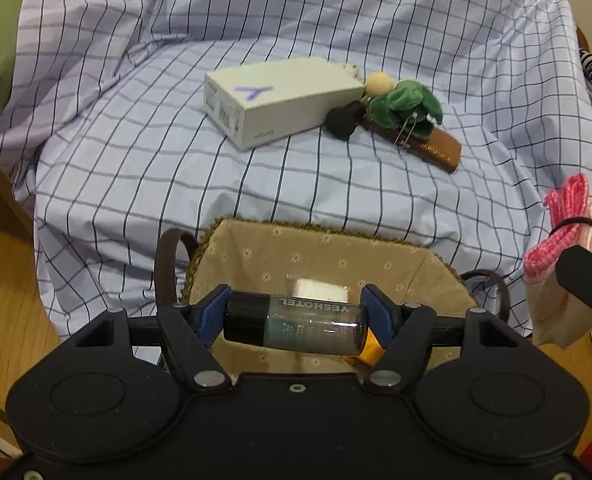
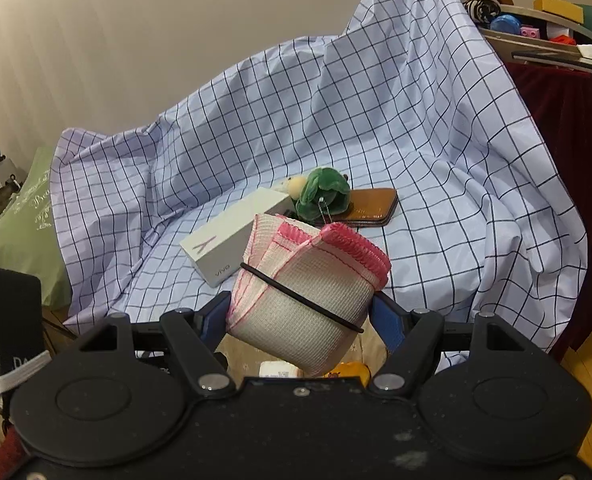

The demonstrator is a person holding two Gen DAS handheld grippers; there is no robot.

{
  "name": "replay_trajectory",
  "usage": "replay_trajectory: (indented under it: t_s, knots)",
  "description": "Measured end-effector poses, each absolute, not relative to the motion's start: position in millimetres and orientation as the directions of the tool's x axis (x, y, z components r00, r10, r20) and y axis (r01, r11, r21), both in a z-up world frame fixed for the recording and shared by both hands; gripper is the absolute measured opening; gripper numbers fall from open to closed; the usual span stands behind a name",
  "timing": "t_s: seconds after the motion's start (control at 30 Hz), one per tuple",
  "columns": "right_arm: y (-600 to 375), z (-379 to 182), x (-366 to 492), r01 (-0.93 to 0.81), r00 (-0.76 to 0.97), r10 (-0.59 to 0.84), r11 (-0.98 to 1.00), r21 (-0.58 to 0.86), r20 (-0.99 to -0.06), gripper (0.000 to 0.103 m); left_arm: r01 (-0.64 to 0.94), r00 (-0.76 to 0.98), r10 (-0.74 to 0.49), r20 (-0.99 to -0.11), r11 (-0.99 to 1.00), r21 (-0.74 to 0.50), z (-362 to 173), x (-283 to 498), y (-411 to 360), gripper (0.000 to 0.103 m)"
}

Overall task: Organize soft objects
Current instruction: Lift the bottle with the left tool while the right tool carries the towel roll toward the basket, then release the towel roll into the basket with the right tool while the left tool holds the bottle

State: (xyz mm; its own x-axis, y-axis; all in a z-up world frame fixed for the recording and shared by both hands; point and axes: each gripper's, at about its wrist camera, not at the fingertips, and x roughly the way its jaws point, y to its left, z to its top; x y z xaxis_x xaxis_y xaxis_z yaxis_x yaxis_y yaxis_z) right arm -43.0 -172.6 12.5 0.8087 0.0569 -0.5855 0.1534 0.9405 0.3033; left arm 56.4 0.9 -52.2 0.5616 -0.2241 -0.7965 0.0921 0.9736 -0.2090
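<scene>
While your left gripper (image 1: 296,322) clamps one bottle (image 1: 296,324) over one basket (image 1: 335,248), angled down, your right gripper (image 2: 301,312) grips one rolled cloth (image 2: 307,300). Perhaps two items lie inside the basket.

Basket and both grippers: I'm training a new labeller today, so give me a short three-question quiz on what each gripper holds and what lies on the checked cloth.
1. True or false: the left gripper is shut on a small bottle held over the basket.
2. What does the right gripper hold? A) the white box B) a rolled pink-edged cloth bound with a black band C) the green plush toy
3. Fill in: the green plush toy lies partly on a brown ____.

Key
1. True; its pads press on the bottle's two ends.
2. B, the rolled cloth; the white box lies on the checked cloth.
3. Wallet.
</scene>
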Motion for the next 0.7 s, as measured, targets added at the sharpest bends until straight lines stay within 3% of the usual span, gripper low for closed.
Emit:
replay_trajectory:
  t_s: [0.7]
  knots:
    - [-165.2, -23.9, -28.3, 0.169, 0.720, 0.038, 0.959, 0.228, -0.693, 0.074, 0.092, 0.559, -0.203, -0.804, 0.979, -0.183, -66.9, 46.5, 5.7, 0.066]
